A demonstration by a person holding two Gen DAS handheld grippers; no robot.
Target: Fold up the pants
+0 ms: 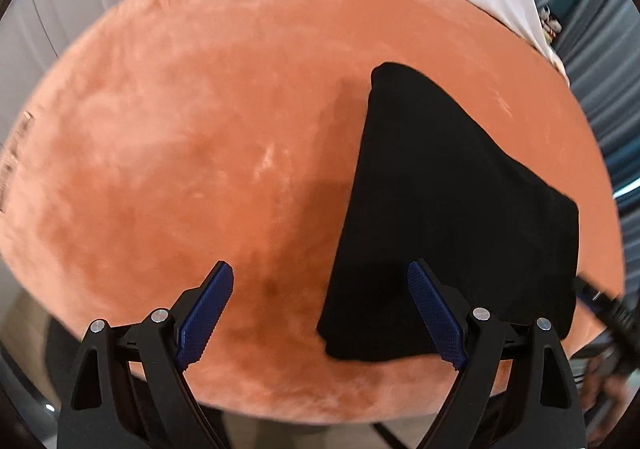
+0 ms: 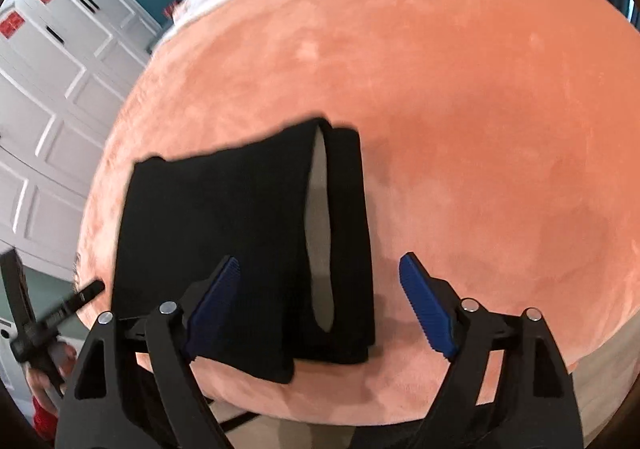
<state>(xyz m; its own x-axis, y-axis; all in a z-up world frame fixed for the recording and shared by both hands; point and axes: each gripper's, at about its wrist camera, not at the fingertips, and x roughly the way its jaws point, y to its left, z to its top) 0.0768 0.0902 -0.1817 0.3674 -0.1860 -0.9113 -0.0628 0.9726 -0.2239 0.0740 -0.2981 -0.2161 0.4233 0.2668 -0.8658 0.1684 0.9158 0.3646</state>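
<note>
Left gripper (image 1: 320,281): two black angular arms with triangular cut-outs, each carrying two round silver screw heads (image 1: 159,315) near the knuckles. The fingers (image 1: 206,315) bear dark blue pads with a fine cross-hatched grip texture, tapering toward the tips.

Right gripper (image 2: 319,275): same construction, with black arms, silver screw heads (image 2: 469,304) and blue ribbed pads (image 2: 428,313). Left of this gripper's left arm, a black bar (image 2: 70,309) with pale lettering, too blurred to read, shows above a red sleeve (image 2: 44,419).
</note>
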